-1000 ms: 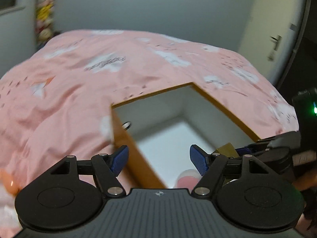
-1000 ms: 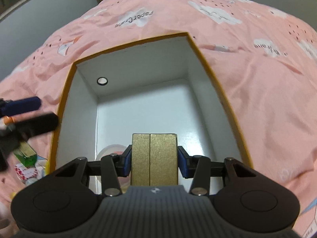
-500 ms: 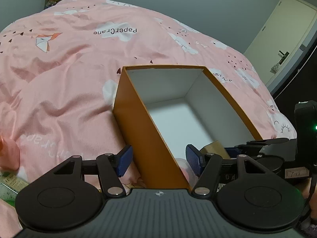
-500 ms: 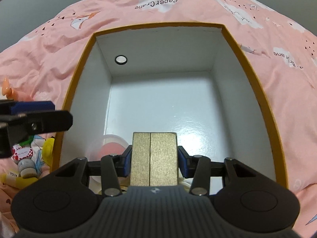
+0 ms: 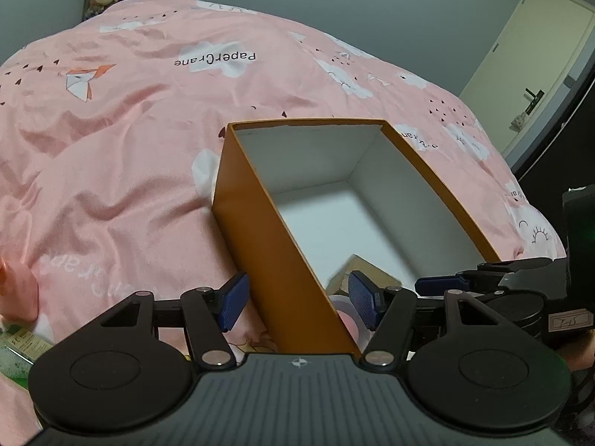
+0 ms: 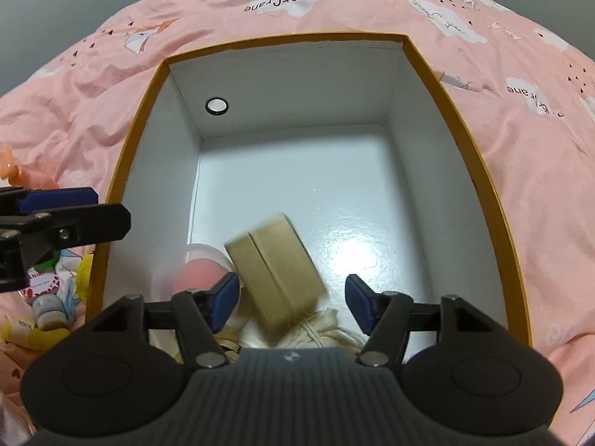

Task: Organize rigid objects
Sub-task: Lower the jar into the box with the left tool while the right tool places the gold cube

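Right gripper [image 6: 292, 303] spread wide, gripping nothing; gold box [image 6: 277, 265] blurred and tilted inside orange carton [image 6: 479, 171], beside pink ball [image 6: 197, 275]. Left gripper [image 5: 297, 299] agape, straddling carton wall. "PaperCrane" legible on pink bedspread [image 6: 284, 2].

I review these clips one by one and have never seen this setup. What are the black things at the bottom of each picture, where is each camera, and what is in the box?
No robot here: a person holds a two-finger gripper in each hand, and each gripper carries a fisheye camera looking along its fingers. The left view shows the left gripper, open, straddling the near wall of an orange box on a pink bedspread. The right view looks down into that box past the right gripper, also open and holding nothing. Between its fingers a blurred gold box sits tilted inside, beside a clear capsule with a pink ball and a cream drawstring pouch. Small bottles lie outside on the bedspread.
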### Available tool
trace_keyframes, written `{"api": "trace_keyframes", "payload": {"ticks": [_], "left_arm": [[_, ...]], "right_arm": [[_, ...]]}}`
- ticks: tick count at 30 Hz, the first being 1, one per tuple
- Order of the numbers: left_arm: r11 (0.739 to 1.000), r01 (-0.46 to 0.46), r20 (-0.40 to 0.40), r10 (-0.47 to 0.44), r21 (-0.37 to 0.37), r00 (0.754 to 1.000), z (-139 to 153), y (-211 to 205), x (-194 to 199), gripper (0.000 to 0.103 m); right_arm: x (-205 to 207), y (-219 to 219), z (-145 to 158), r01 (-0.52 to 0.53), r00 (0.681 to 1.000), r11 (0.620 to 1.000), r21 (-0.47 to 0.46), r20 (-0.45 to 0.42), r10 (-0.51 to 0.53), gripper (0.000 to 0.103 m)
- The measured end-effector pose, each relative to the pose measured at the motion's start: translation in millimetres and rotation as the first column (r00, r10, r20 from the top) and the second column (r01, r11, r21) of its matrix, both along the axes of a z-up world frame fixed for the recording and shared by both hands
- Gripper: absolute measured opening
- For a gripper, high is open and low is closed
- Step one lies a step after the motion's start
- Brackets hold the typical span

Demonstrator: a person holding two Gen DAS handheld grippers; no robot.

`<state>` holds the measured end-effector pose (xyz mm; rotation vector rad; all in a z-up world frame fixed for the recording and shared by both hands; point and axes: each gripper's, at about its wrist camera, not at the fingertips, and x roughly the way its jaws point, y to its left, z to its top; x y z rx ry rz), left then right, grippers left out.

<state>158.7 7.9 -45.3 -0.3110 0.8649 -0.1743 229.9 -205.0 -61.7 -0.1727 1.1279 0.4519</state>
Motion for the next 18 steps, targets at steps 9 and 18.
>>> {"api": "trace_keyframes", "payload": {"ticks": [9,18], "left_arm": [[1.0,-0.008,0.006,0.008,0.0,1.0,2.9,0.0,-3.0,0.072],[0.998,-0.022,0.081,0.017,0.059,0.997,21.6,-2.4,-18.3,0.072]], "right_arm": [[-5.1,-3.8,8.9,0.015,0.999,1.0,0.003,0.033,-0.015,0.063],[-32.7,-1.0,43.3,0.003,0.986,0.998,0.067,0.166,-0.014,0.077]]}}
